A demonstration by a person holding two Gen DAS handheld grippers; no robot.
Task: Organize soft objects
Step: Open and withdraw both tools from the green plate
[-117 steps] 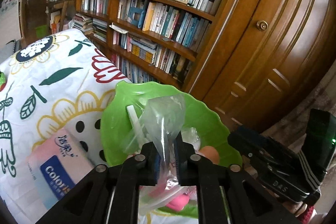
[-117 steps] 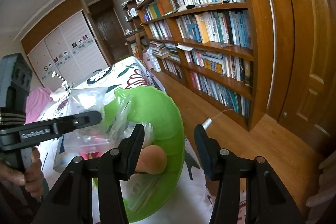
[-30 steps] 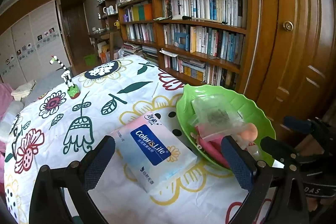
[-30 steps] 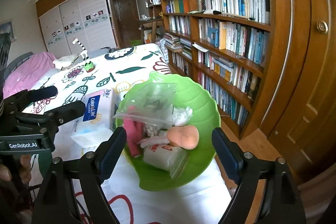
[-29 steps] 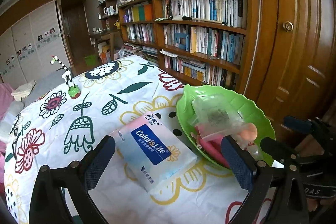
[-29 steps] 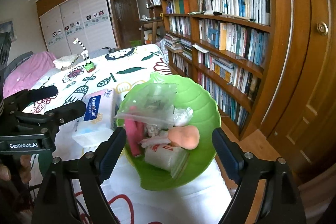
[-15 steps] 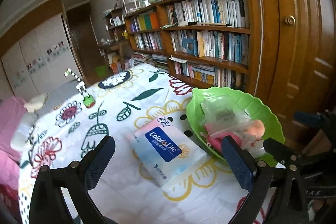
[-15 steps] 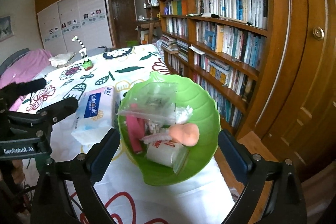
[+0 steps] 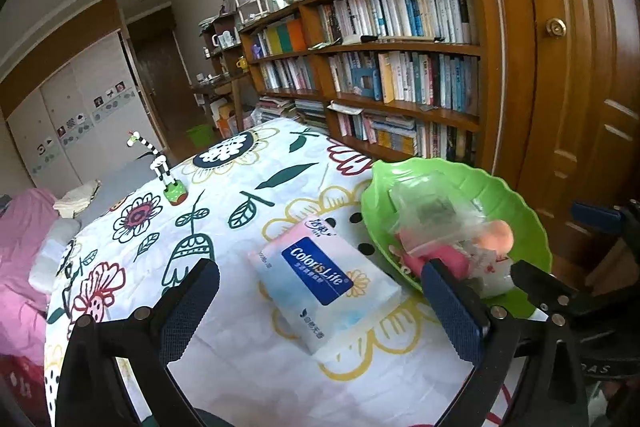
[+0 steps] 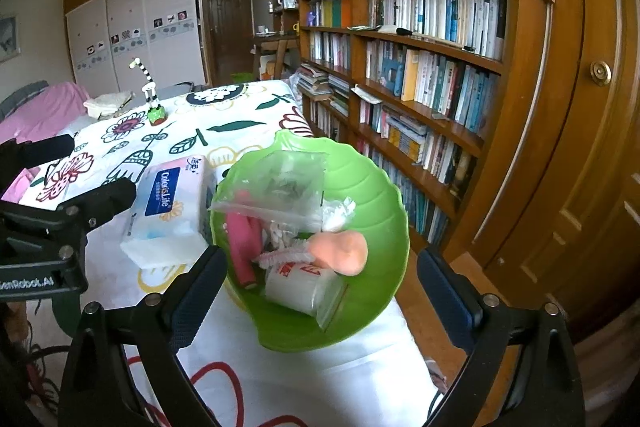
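A green leaf-shaped bowl (image 10: 380, 195) (image 9: 520, 203) stands at the right edge of the flowered cloth. Inside lie a clear plastic bag (image 10: 284, 187), a pink roll (image 10: 240, 243), a peach soft toy (image 10: 344, 251) and a white packet (image 10: 296, 285). A blue-and-white tissue pack (image 9: 324, 279) (image 10: 168, 203) lies flat just left of the bowl. My left gripper (image 9: 320, 271) hovers open, back from the pack, holding nothing. My right gripper (image 10: 322, 259) is open wide in front of the bowl, with nothing between its pads.
A striped giraffe figurine (image 9: 160, 167) stands farther back on the flowered cloth (image 9: 200, 207). A full bookshelf (image 9: 400, 87) and a wooden door (image 9: 580, 107) rise close behind the bowl. Pink bedding (image 9: 20, 247) lies at the left.
Earlier my left gripper was shut on the clear bag above the bowl; the bag now lies in the bowl. Both grippers have opened wide and drawn back.
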